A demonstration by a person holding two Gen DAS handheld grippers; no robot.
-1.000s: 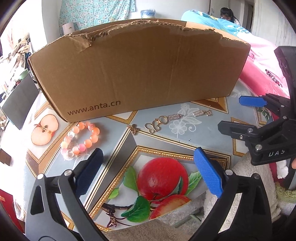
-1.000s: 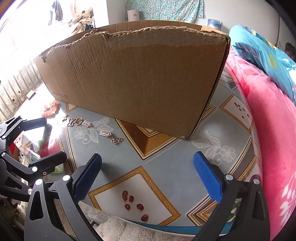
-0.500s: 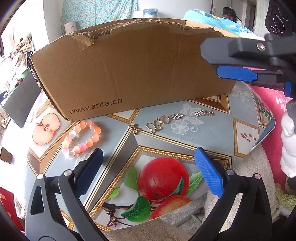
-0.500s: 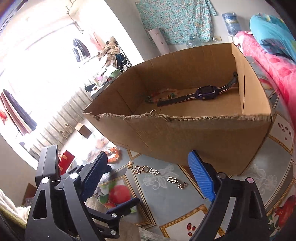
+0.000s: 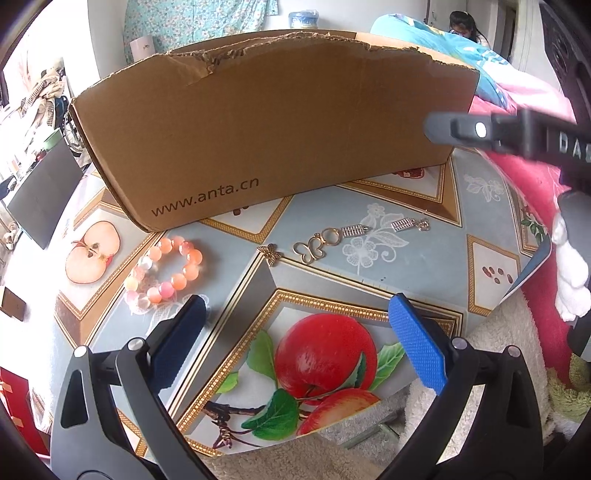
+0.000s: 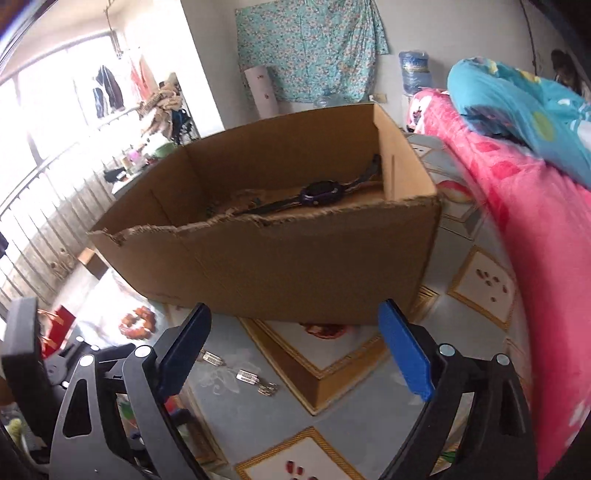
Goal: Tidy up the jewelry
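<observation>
An open cardboard box [image 5: 273, 129] stands at the back of the table. In front of it lie an orange bead bracelet [image 5: 164, 271], a small butterfly charm [image 5: 270, 254], a gold clasp [image 5: 317, 245] and two silver charms [image 5: 354, 232] [image 5: 408, 224]. My left gripper [image 5: 295, 314] hangs open over the printed apple, holding nothing. My right gripper [image 6: 293, 321] is raised before the box [image 6: 295, 273]; its jaws are opening with nothing between them. A purple watch [image 6: 319, 192] lies inside the box. One right finger [image 5: 461, 129] crosses the left wrist view's upper right.
The tablecloth [image 5: 369, 288] has fruit prints. A pink blanket [image 6: 517, 221] and a teal quilt [image 6: 517, 92] rise along the right side. White fleece [image 5: 480, 369] hangs at the near right edge. A dark flat screen [image 5: 40, 192] lies to the left. A person [image 5: 463, 26] sits far back.
My right gripper rose from low over the table until its view looks into the box; in the left wrist view it climbed to the upper right. The left gripper stayed put.
</observation>
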